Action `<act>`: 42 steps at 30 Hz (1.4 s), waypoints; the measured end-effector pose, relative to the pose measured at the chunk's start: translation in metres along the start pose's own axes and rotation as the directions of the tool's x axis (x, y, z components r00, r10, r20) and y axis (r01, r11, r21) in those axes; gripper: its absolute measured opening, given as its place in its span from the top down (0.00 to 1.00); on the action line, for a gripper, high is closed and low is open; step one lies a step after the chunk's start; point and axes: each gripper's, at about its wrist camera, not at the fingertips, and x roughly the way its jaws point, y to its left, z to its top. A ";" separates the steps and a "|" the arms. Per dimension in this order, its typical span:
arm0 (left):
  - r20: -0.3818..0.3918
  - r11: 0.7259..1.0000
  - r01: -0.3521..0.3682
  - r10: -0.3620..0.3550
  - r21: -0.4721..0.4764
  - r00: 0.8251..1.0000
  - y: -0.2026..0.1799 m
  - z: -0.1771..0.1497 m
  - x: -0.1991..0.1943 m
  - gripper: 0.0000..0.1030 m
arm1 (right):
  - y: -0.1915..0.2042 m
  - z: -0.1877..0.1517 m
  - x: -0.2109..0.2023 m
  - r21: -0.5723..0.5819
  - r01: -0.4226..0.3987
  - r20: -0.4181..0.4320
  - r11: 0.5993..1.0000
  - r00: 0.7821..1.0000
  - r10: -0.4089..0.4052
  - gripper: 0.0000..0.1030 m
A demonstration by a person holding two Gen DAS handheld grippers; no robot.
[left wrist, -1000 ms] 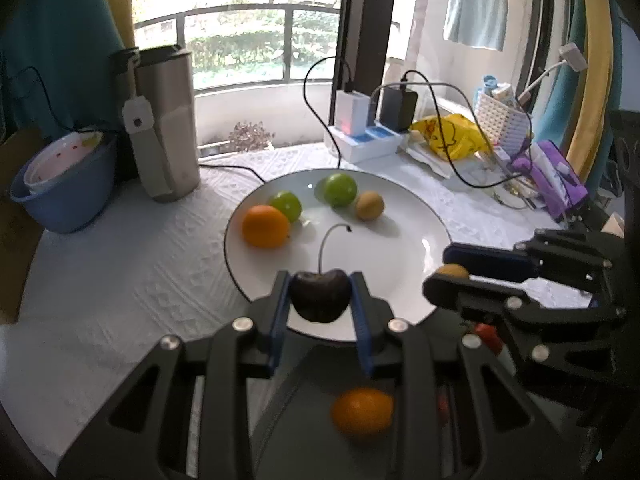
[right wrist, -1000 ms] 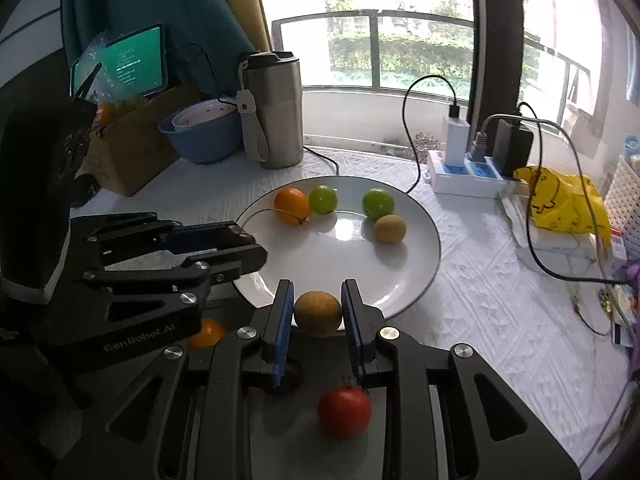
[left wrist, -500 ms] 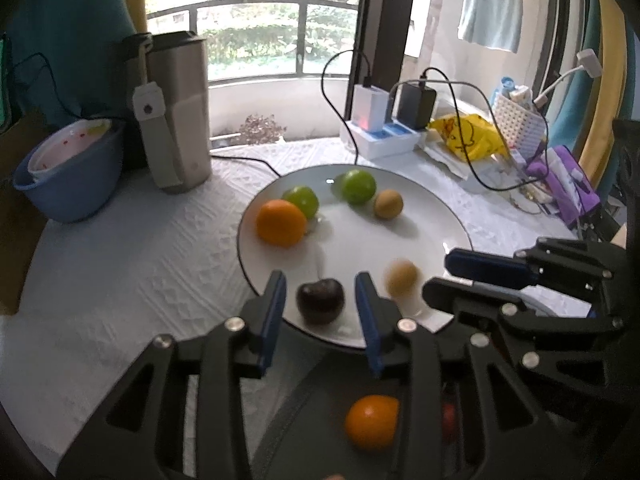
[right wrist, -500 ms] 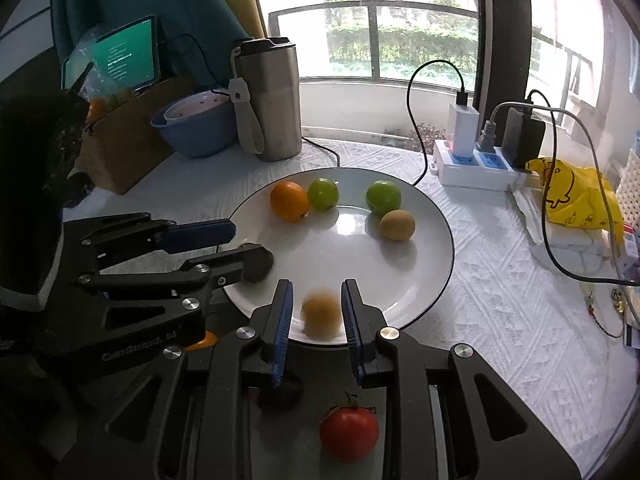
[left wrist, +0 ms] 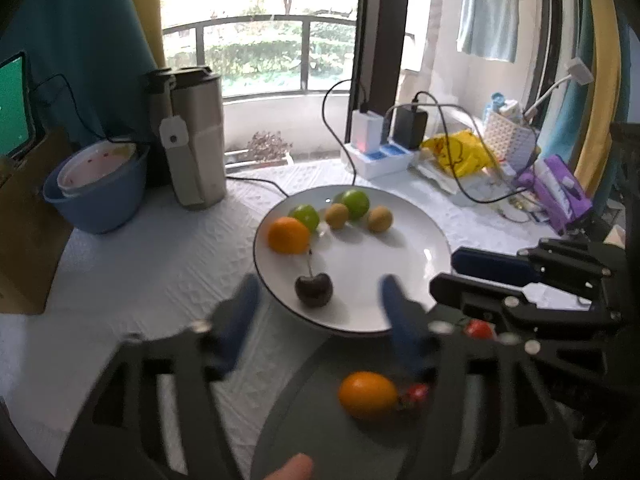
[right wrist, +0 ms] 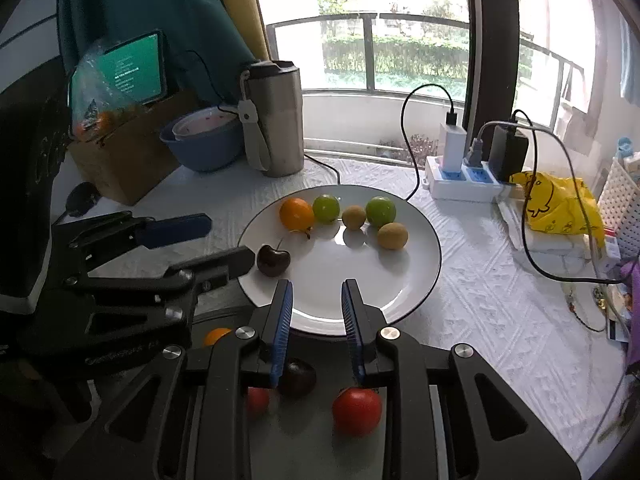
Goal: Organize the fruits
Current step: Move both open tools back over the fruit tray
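The left gripper (left wrist: 316, 300), jaws just opening, stands spread around the dark stemmed cherry (left wrist: 313, 289) on the round white plate (left wrist: 412, 248). The right gripper (right wrist: 317, 300) holds nothing, jaws narrowed.

Two close wrist views, angled down from either side, sharing the white plate (left wrist: 434, 248) (right wrist: 428, 276); left seemingly motion-blurred.

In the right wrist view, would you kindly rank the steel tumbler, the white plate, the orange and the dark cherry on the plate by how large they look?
1. white plate
2. steel tumbler, though it stands farther back, so its true size is unsure
3. orange
4. dark cherry, only slightly smaller than the orange, despite lying nearer the camera
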 end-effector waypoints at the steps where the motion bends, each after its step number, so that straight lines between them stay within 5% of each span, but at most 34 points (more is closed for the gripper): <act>1: 0.004 1.000 -0.005 0.005 -0.005 1.000 0.001 0.000 -0.003 0.27 | 0.001 0.000 -0.003 0.000 0.001 0.003 1.000 1.000 -0.001 0.74; 8: 0.048 0.998 -0.058 0.057 0.014 0.997 -0.003 -0.002 -0.026 0.18 | 0.006 -0.005 -0.024 0.000 0.014 0.025 1.000 1.000 -0.014 0.74; 26: 0.083 0.994 -0.087 0.082 0.060 0.993 -0.022 -0.024 -0.074 0.17 | 0.015 -0.023 -0.074 0.002 0.042 0.072 0.999 0.997 -0.042 0.74; 42: -0.003 0.997 -0.043 0.043 0.067 0.999 -0.044 -0.055 -0.076 0.17 | -0.002 -0.054 -0.098 0.041 0.059 0.061 0.997 0.996 -0.062 0.74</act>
